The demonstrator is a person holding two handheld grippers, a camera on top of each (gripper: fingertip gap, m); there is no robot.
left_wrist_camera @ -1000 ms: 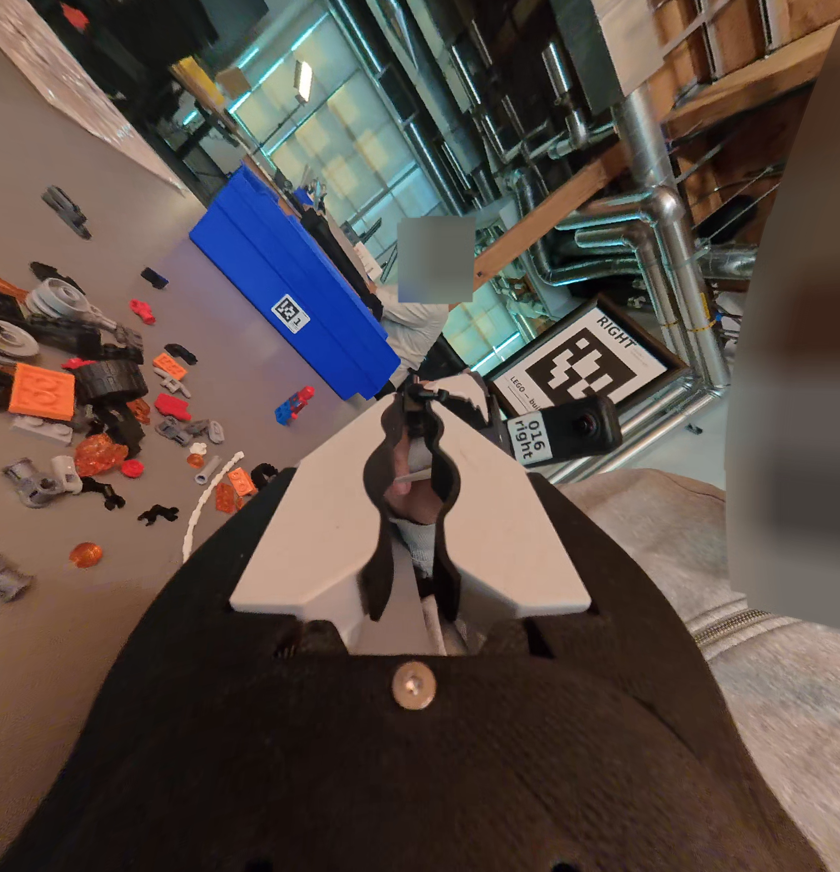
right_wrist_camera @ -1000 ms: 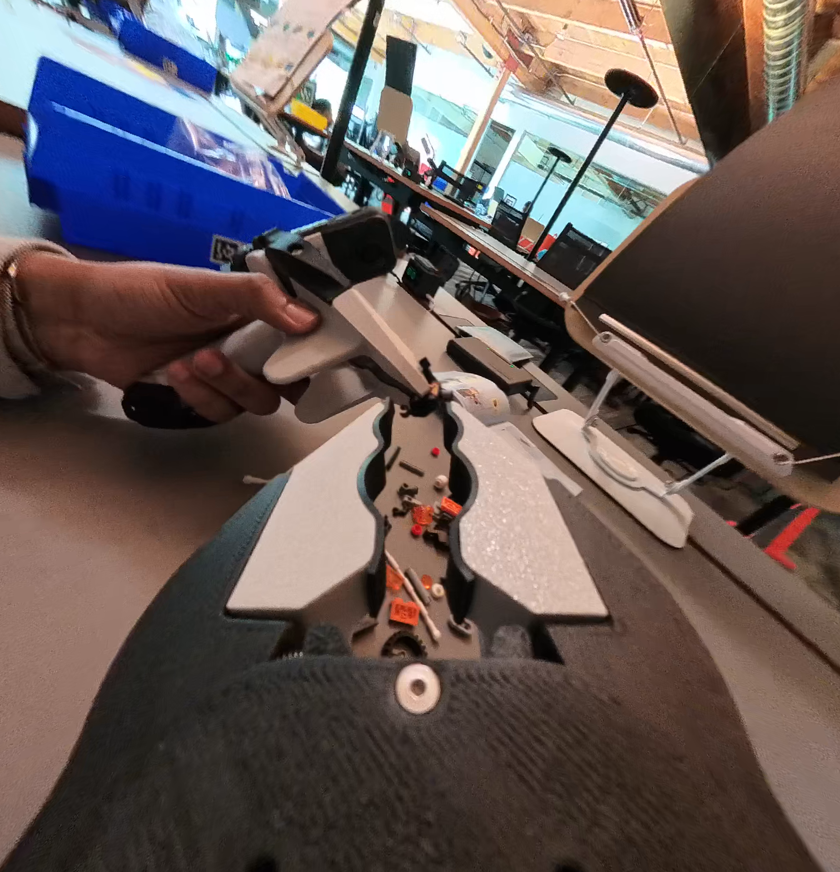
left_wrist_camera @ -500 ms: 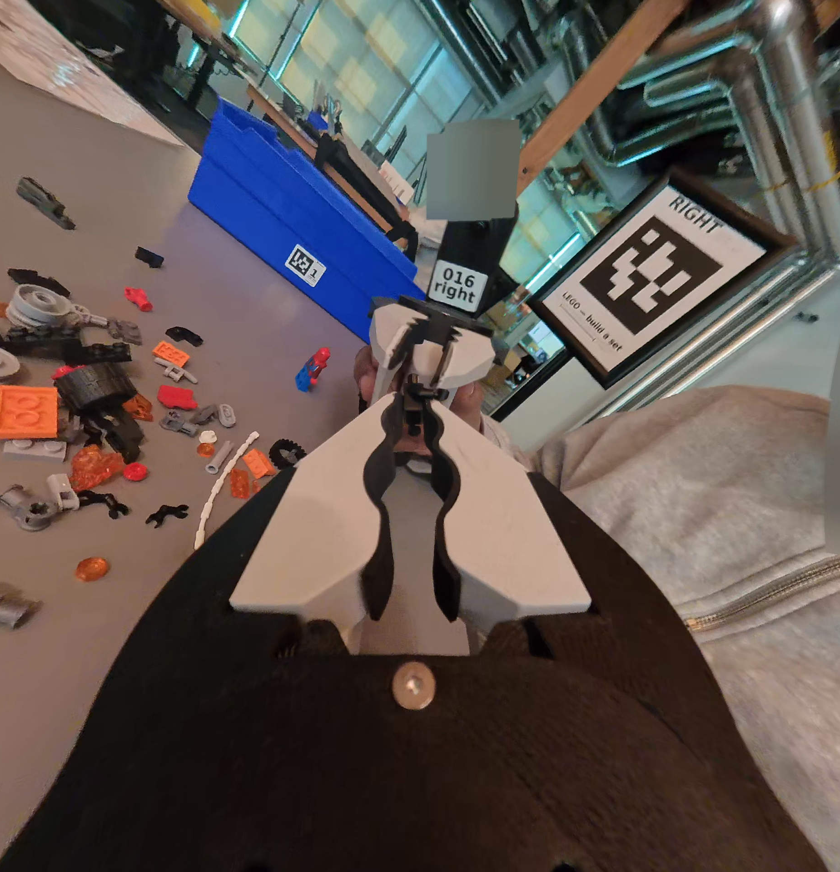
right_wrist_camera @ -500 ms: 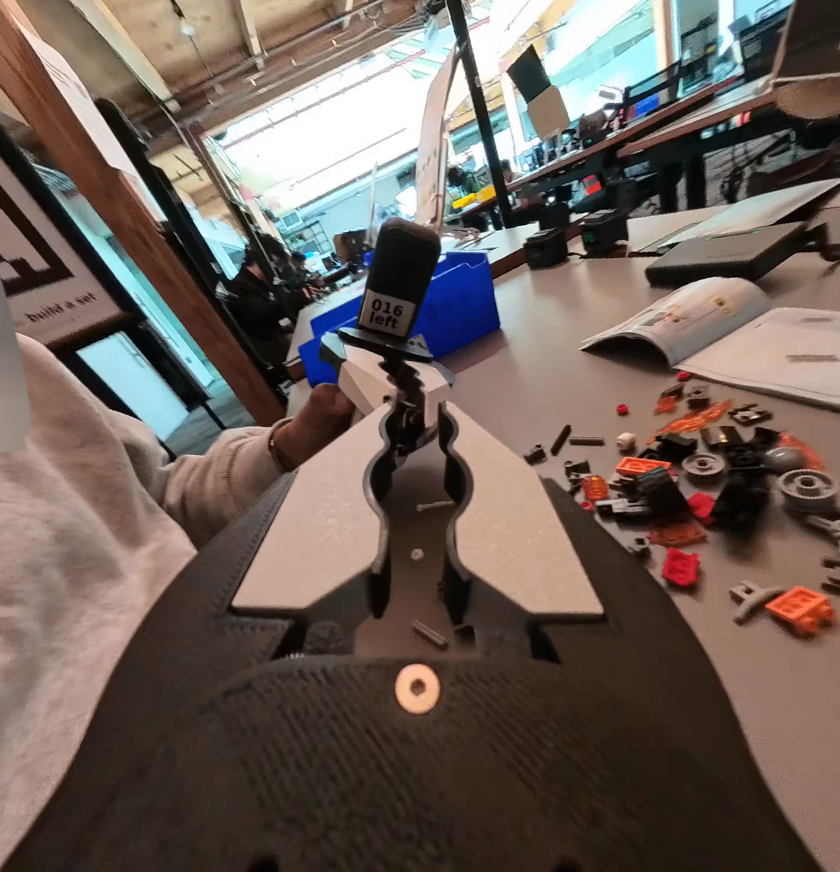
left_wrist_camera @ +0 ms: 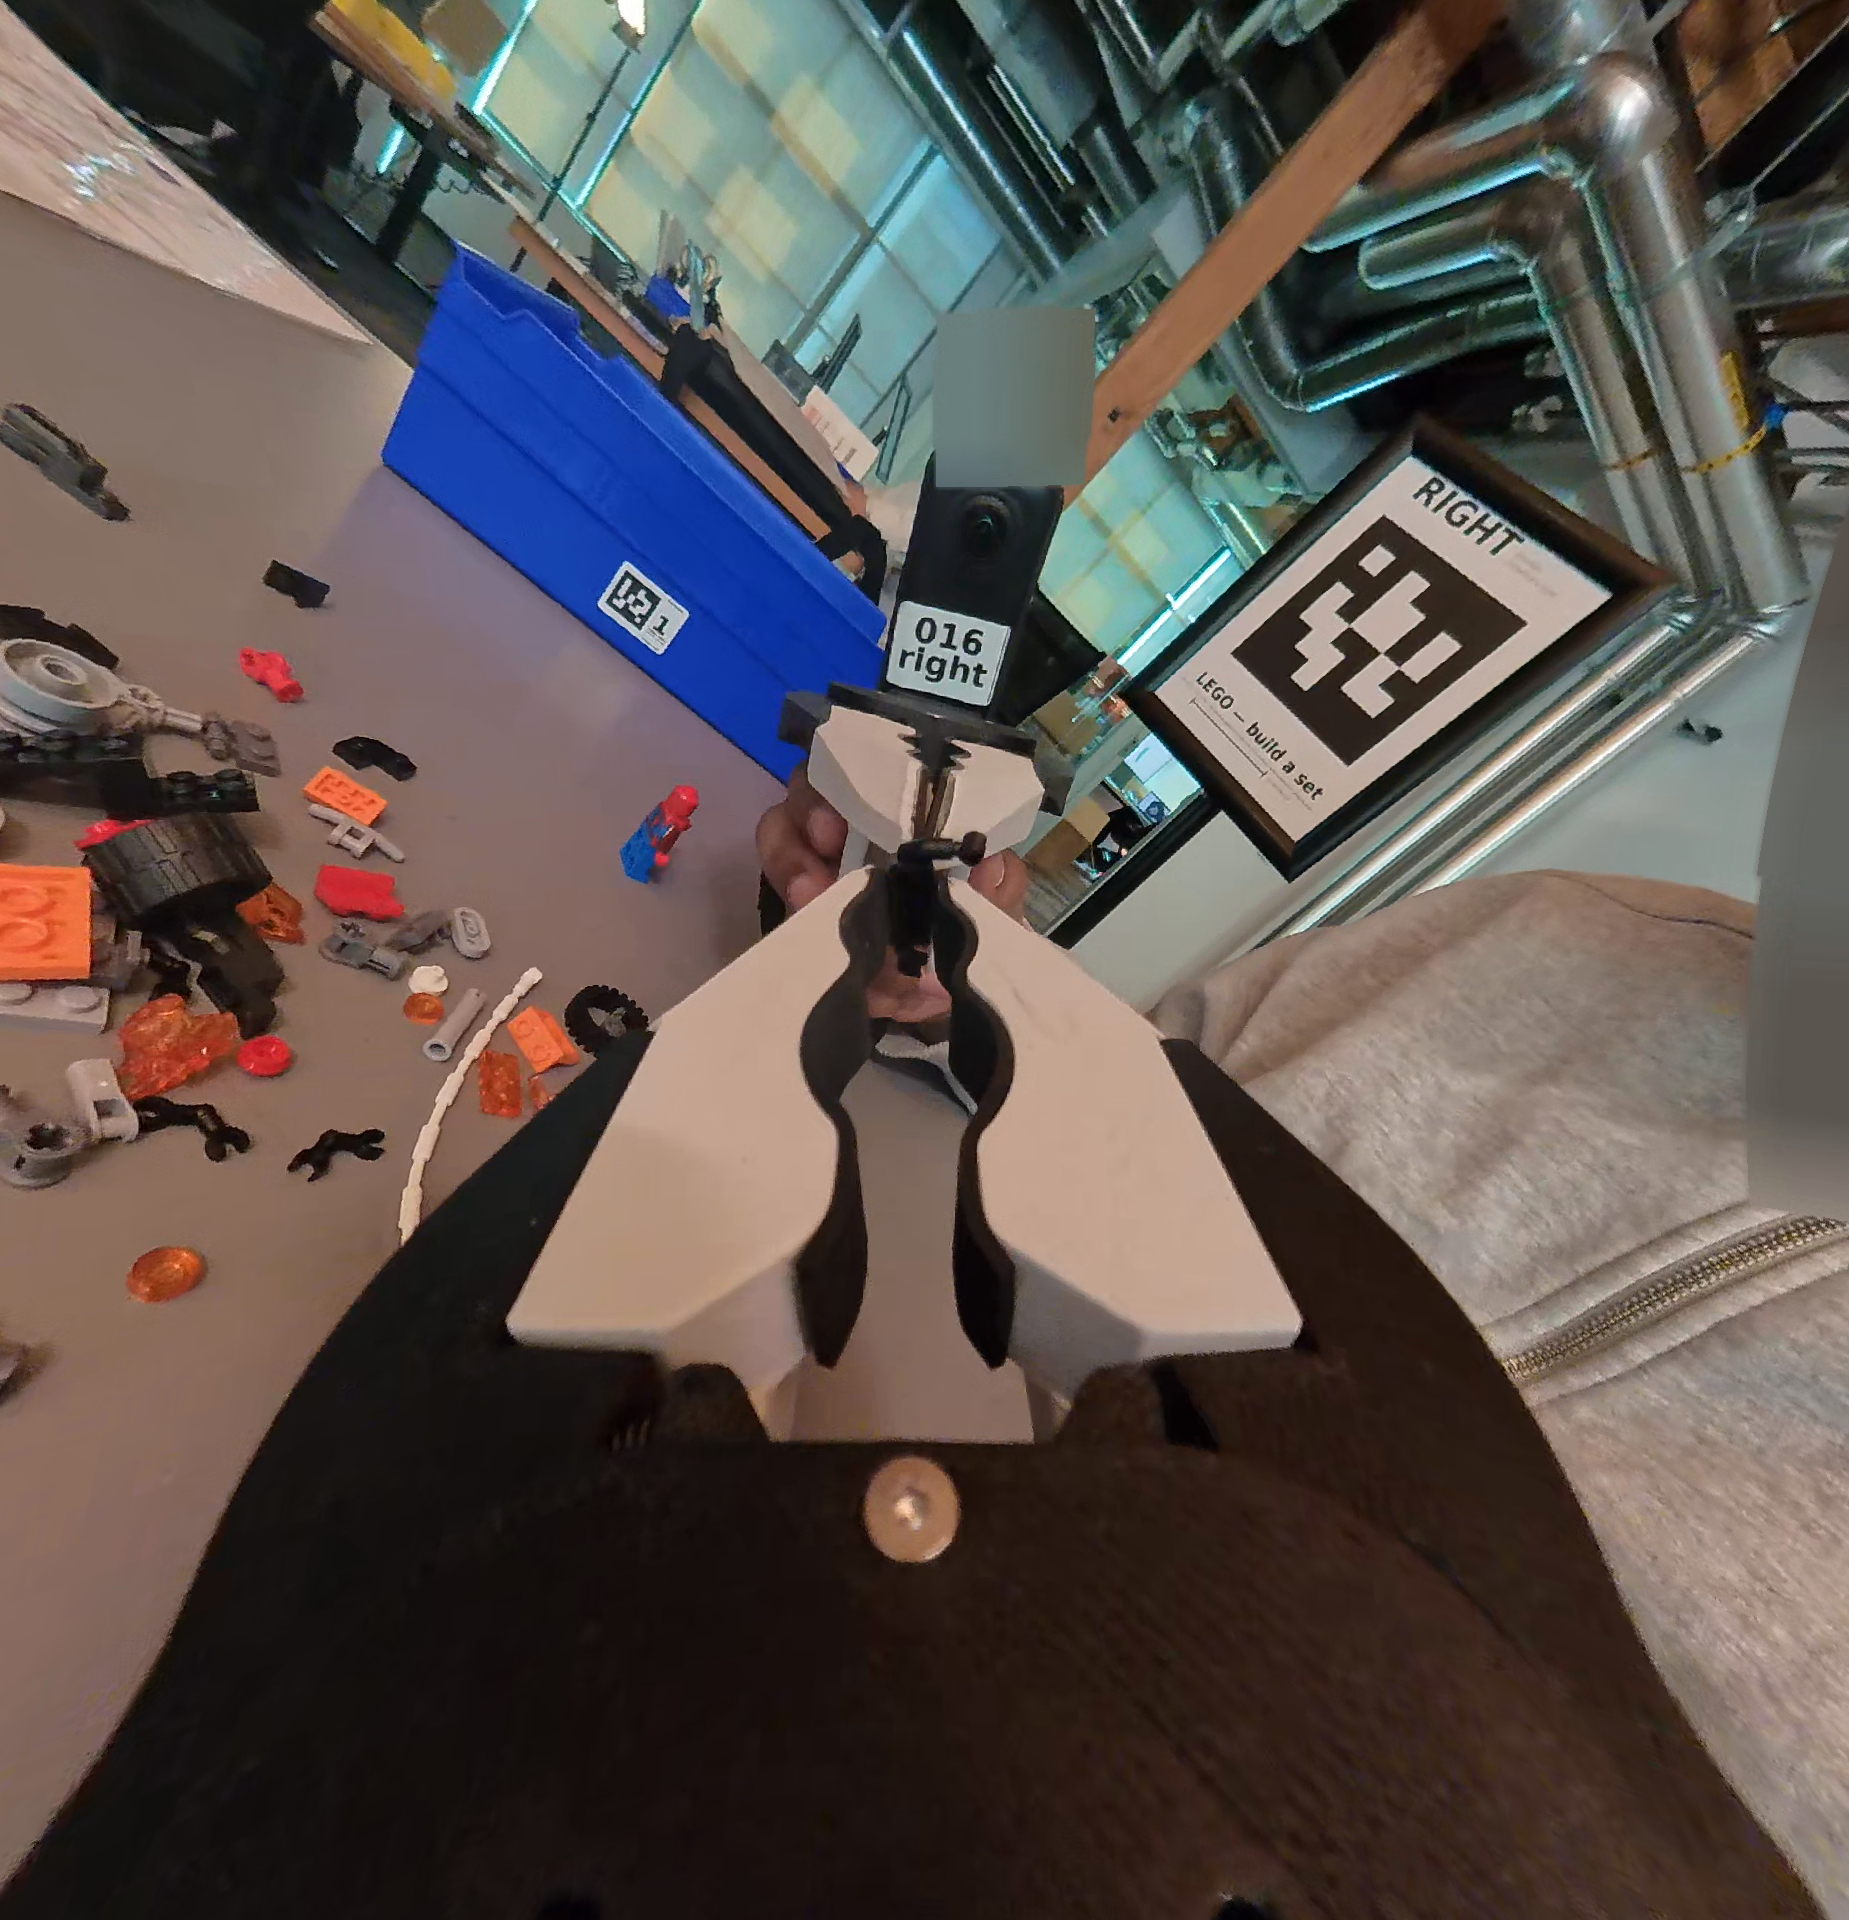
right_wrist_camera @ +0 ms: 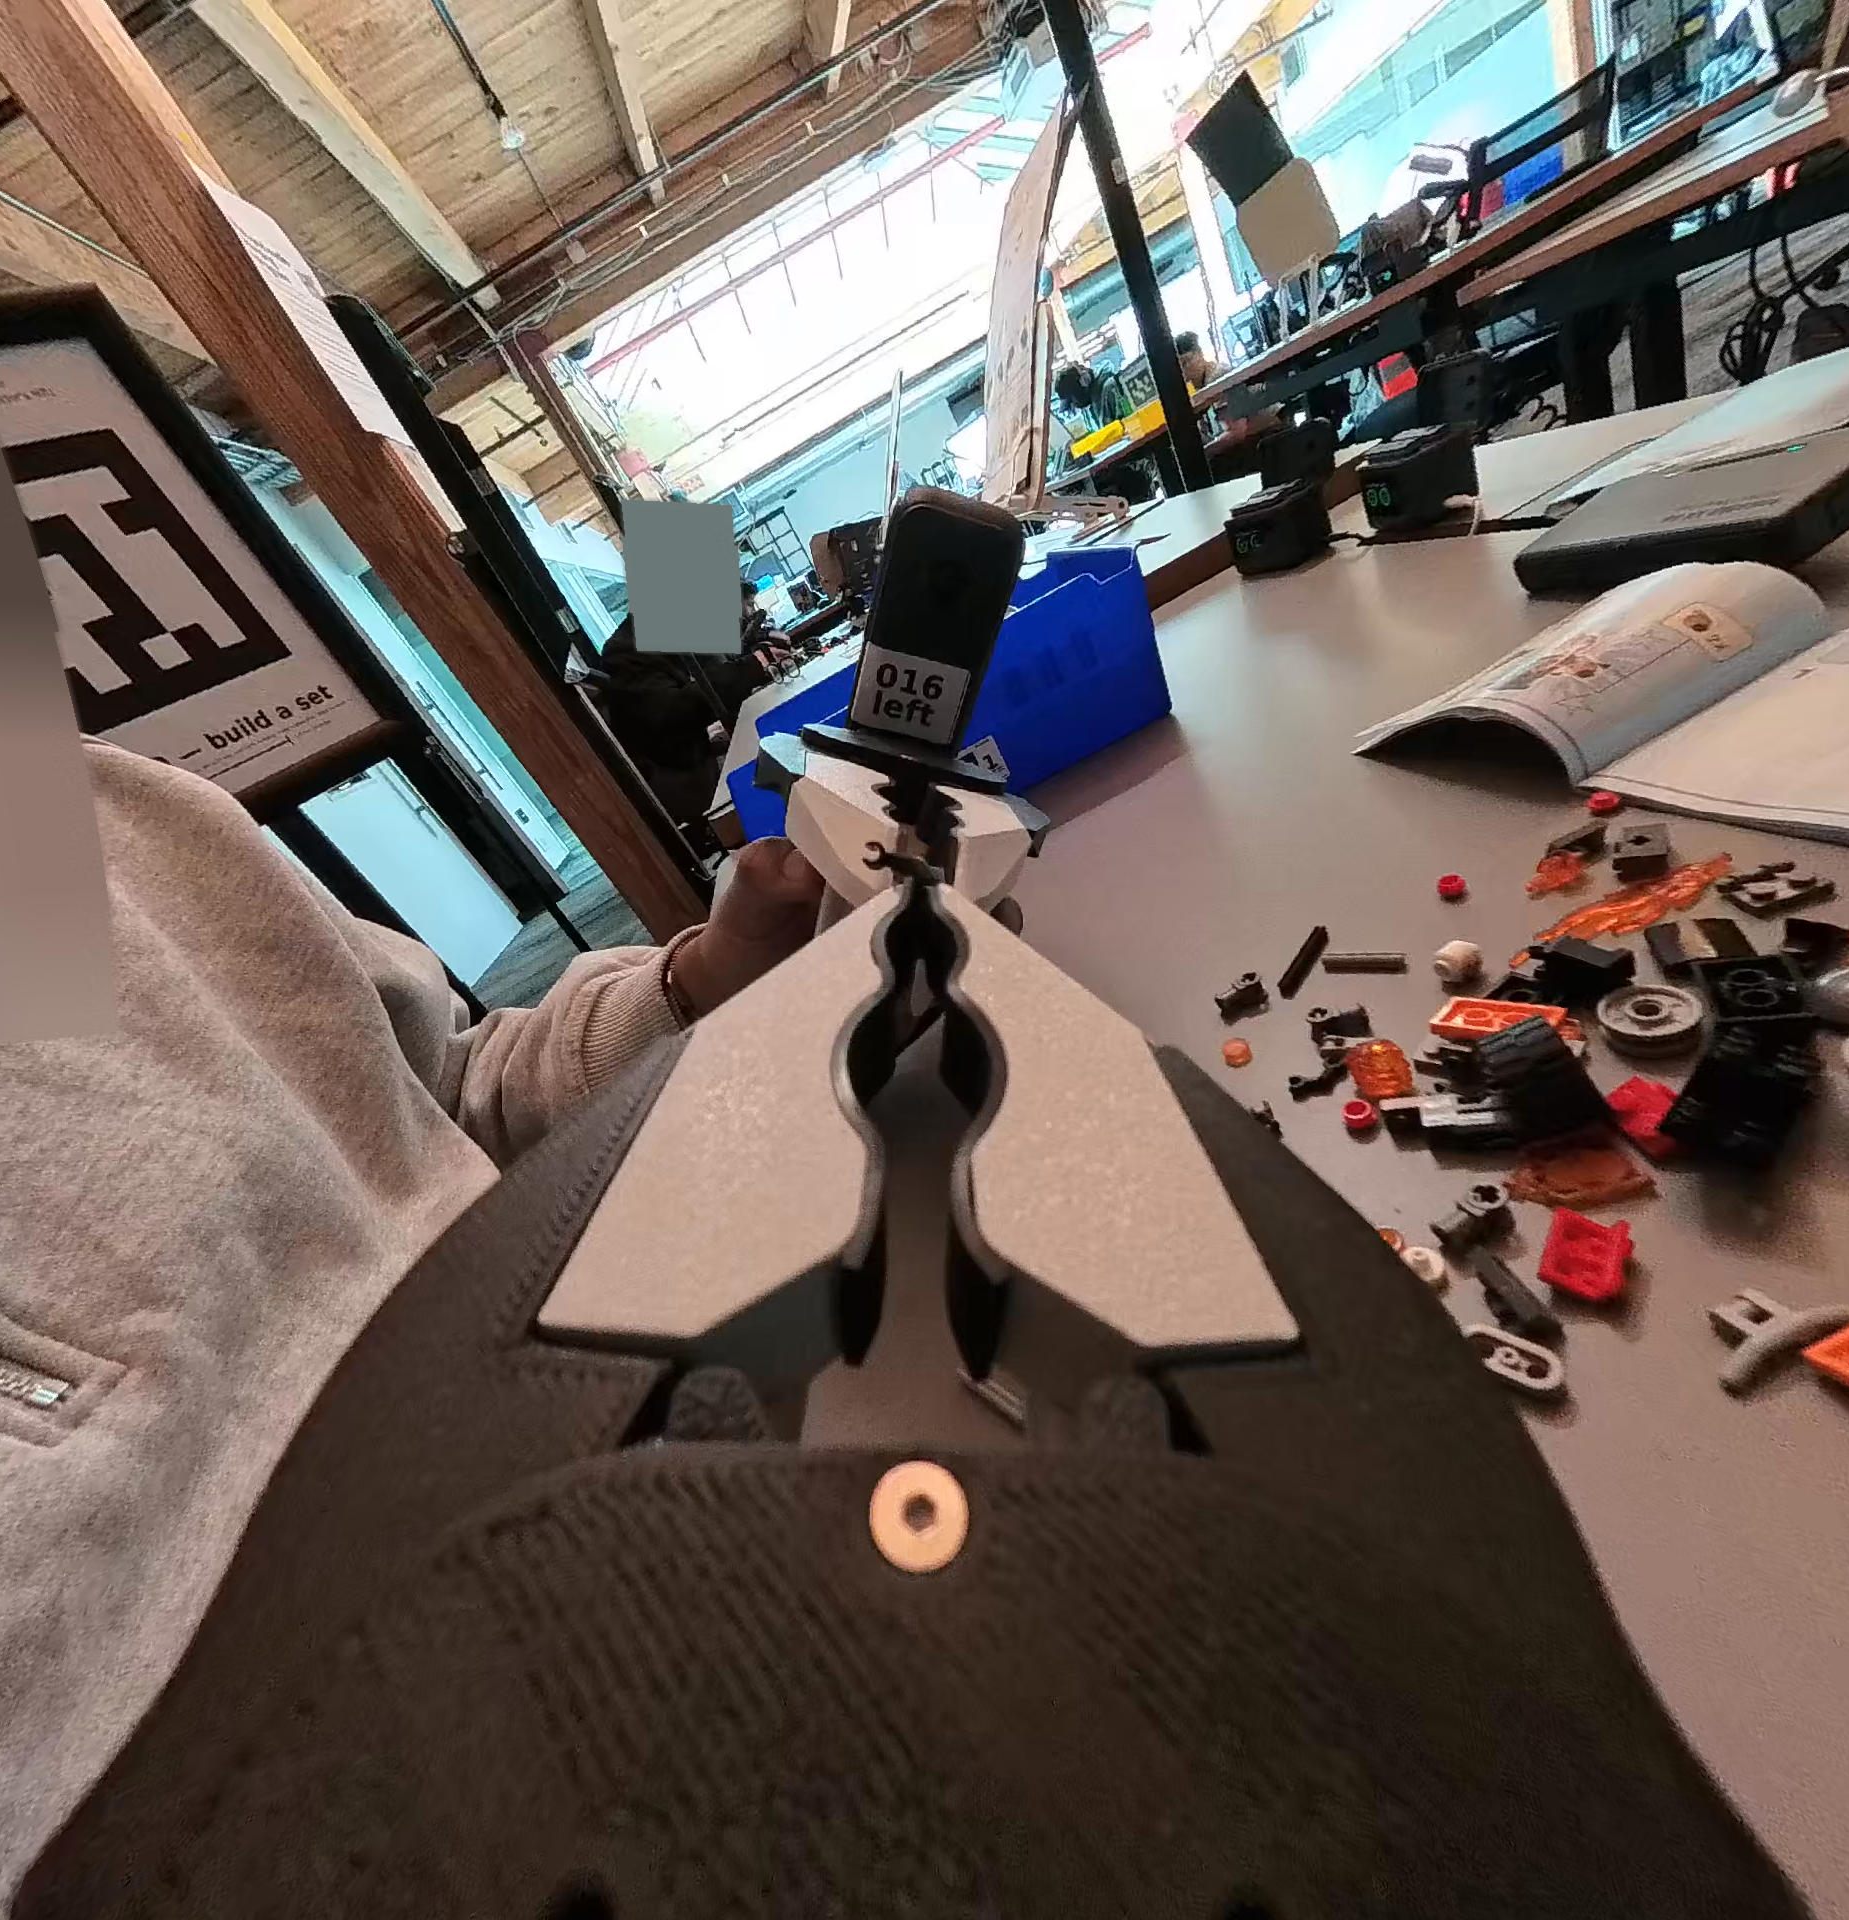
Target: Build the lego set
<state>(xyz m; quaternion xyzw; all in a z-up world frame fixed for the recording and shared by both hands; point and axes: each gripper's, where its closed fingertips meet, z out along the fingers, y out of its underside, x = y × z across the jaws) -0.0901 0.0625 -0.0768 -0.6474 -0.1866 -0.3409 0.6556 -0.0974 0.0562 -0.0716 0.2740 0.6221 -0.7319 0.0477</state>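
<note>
**Two grippers meet tip to tip over a small black piece**

We see a wide grey table [left_wrist_camera: 546,727] carrying everything. At its far side stands a blue bin [left_wrist_camera: 608,520], and in the right wrist view an open instruction booklet [right_wrist_camera: 1647,686] lies beyond the parts. A person in a grey sweatshirt [left_wrist_camera: 1522,1143] sits at the table edge, with a framed marker sign [left_wrist_camera: 1387,644] behind.

The loose lego pieces [left_wrist_camera: 172,904] lie scattered on the table to one side: black, orange, red and grey parts, with a small red-and-blue minifigure [left_wrist_camera: 658,831] lying apart, nearer the bin.

Above the table edge, the left gripper [left_wrist_camera: 915,914] and the right gripper [right_wrist_camera: 915,904] face each other, tips almost touching. Between them is a tiny black lego piece [left_wrist_camera: 925,868] with a short bar across its top. The left gripper's fingers are pinched together on its lower part. The right gripper's tips are drawn close at the same piece, but we cannot tell whether they actually clamp it.
</note>
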